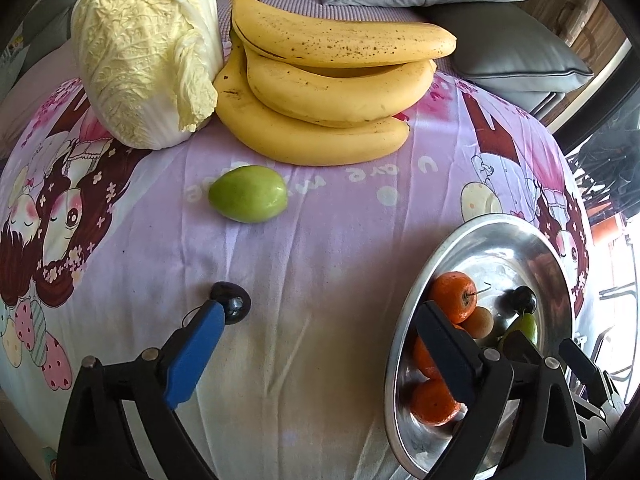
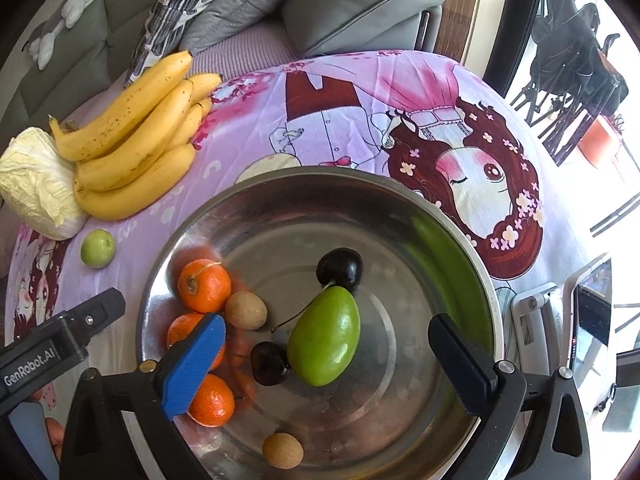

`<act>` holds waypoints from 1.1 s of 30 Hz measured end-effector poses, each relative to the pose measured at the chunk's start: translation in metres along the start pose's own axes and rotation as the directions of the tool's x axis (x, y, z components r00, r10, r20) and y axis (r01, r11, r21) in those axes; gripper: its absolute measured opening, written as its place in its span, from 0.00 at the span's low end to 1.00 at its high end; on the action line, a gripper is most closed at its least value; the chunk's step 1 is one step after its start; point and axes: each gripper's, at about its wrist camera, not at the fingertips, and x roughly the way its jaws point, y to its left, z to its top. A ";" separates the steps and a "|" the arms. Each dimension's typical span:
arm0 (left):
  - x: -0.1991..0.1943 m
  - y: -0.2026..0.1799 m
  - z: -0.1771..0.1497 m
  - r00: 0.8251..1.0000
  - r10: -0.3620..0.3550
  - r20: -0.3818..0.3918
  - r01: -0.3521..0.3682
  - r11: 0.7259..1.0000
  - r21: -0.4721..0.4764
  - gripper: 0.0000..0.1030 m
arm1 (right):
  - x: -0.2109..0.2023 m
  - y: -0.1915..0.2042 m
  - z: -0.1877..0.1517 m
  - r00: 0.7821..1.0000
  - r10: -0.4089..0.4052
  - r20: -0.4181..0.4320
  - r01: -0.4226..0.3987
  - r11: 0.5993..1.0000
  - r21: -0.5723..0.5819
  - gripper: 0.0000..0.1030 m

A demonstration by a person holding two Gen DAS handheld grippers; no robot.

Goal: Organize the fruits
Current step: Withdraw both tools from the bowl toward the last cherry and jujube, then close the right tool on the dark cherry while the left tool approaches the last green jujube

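My left gripper (image 1: pixel 320 308) stands open above the pink cartoon cloth (image 1: pixel 320 360), nothing between its fingers. A dark cherry (image 1: pixel 234 304) lies right at the tip of the blue-padded finger (image 1: pixel 196 352). A green fruit (image 1: pixel 248 194) lies loose farther back, in front of the bananas (image 1: pixel 328 92). My right gripper (image 2: pixel 326 324) hangs open over the steel bowl (image 2: pixel 400 196). A second green fruit (image 2: pixel 324 336) rests on the bowl's bottom between the spread fingers, which do not touch it. Beside it lie two cherries (image 2: pixel 340 268), three oranges (image 2: pixel 204 284) and two brown longans (image 2: pixel 246 310).
A napa cabbage (image 1: pixel 148 52) stands left of the bananas. Grey cushions (image 1: pixel 512 44) line the far edge. A phone on a white stand (image 2: pixel 592 312) sits right of the bowl. The left gripper's black housing (image 2: pixel 48 352) is close to the bowl's left rim.
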 end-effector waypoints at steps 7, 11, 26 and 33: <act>-0.005 0.007 0.001 1.000 -0.015 0.015 0.015 1.000 -0.020 0.94 | 0.000 0.009 -0.001 1.000 0.006 0.000 -0.006 1.000 -0.025 1.00; -0.010 0.019 0.002 0.999 -0.021 0.030 0.022 0.999 -0.039 0.94 | -0.003 0.017 -0.001 1.000 0.019 0.008 -0.018 0.999 -0.035 1.00; -0.033 0.075 0.012 0.993 0.013 0.120 -0.005 0.998 -0.068 0.94 | -0.015 0.079 -0.010 0.989 0.141 0.045 -0.133 0.980 -0.151 1.00; -0.033 0.108 0.015 0.993 0.058 0.105 -0.047 0.994 -0.100 0.94 | -0.020 0.107 -0.011 0.979 0.194 0.060 -0.177 0.962 -0.208 1.00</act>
